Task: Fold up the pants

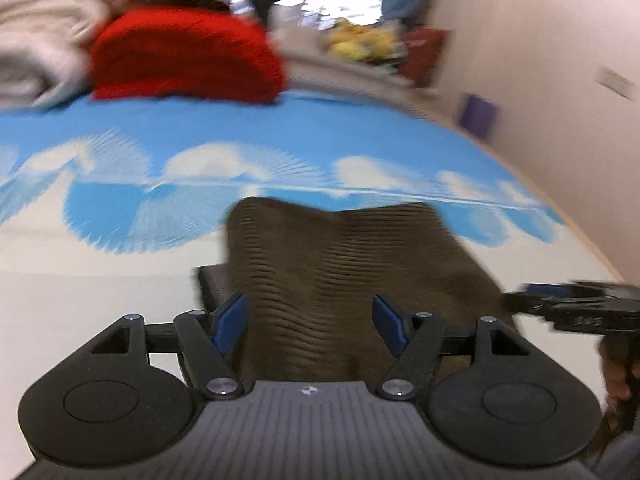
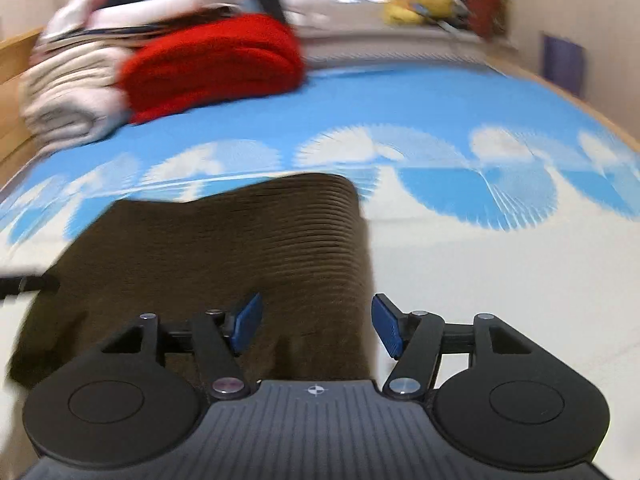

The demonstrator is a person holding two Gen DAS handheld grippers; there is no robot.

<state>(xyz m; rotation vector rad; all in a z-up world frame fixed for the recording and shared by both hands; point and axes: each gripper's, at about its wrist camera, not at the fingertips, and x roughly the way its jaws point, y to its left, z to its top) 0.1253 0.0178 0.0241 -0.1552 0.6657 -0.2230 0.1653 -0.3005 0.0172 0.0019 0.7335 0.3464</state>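
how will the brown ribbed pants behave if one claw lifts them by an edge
The brown ribbed pants would likely droop, not hold shape: they already lie softly rumpled on the blue and white bedspread. The ribbed knit probably grips well. Their layers look thick, so perhaps slightly heavy.

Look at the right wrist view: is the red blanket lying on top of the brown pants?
No. The red blanket sits far back on the bed, with blue sheet between it and the brown pants.

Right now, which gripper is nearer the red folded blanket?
Left, as a judgement: the red blanket looms larger from the left gripper than from the right gripper. Both hover open over the brown pants, well short of it.
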